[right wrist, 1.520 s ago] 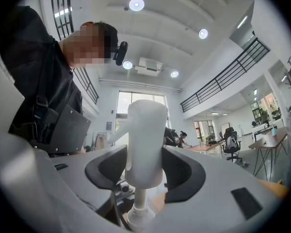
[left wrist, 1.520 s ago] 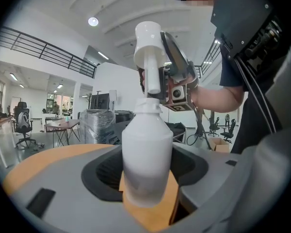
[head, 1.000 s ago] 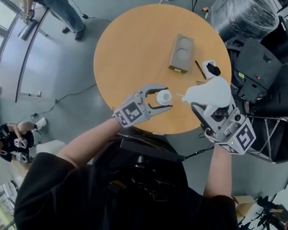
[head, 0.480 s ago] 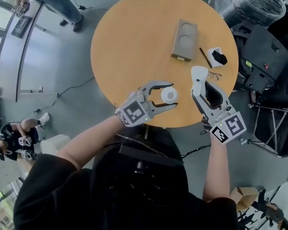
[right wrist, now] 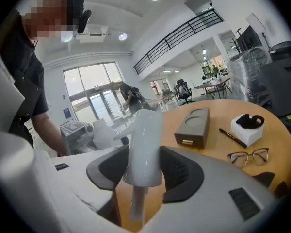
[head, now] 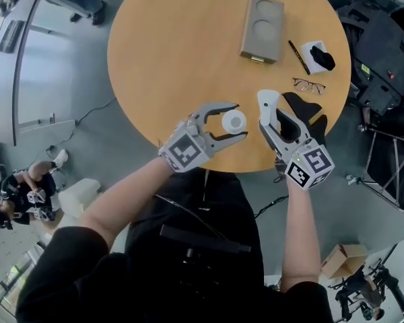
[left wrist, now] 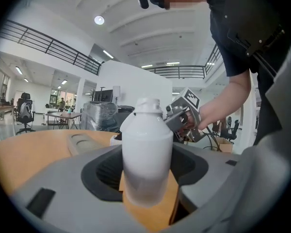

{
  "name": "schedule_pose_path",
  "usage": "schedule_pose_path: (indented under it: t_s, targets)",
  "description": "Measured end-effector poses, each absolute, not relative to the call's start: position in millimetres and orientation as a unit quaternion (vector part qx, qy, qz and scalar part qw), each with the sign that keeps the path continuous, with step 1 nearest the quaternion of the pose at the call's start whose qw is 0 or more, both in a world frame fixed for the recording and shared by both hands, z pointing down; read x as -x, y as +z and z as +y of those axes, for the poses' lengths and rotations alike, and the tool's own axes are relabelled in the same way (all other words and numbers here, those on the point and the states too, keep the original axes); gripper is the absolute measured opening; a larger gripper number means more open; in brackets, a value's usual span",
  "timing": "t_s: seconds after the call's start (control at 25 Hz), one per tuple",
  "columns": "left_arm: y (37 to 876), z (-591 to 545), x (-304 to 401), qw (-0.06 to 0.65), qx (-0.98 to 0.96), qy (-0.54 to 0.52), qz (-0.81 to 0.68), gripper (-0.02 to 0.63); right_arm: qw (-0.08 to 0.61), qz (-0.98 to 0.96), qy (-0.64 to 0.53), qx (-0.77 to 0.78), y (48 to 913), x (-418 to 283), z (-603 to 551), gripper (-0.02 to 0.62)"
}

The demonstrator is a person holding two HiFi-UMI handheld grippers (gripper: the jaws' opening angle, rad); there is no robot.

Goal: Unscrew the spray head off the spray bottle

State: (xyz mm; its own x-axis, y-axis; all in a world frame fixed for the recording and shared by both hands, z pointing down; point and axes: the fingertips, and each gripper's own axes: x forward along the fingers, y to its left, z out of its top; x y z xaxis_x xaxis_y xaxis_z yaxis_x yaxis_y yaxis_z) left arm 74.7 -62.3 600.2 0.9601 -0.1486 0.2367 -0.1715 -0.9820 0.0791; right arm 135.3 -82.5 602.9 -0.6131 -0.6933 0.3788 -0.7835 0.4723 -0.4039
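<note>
Clamping spray bottle (left wrist: 145,144), left tongs (left wrist: 145,181); spray head (right wrist: 145,130), right tongs (right wrist: 144,169).

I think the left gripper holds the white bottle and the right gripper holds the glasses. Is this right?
Not quite. The right gripper holds the spray head, as the right gripper view shows; the glasses lie on the table.

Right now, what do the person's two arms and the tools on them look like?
The left tool and the right tool have light grey, curved bodies with black inner pads. Each carries a white cube printed with black square markers. The person wears a black short-sleeved shirt.
</note>
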Motion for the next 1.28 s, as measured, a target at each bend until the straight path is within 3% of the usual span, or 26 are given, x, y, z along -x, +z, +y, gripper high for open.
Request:
schedule_pose_path:
  t_s: [0.56, 0.76, 1.28]
  targets:
    - [717.2, -75.7, -100.5, 0.037, -0.987, 0.14, -0.072, 0.308, 0.219, -0.816, 0.298, -0.444, 761.6, -148.4, -88.4, 0.227]
    - [736.7, -78.3, -104.9, 0.055, -0.985, 0.147, -0.074, 0.308, 0.285, -0.804, 0.273, -0.446, 784.7, -152.9, -81.2, 0.228]
    - [759.9, -78.8, -93.7, 0.06, -0.982, 0.161, -0.083, 0.31, 0.344, -0.8, 0.242, -0.427, 794.7, -141.7, -82.7, 0.228]
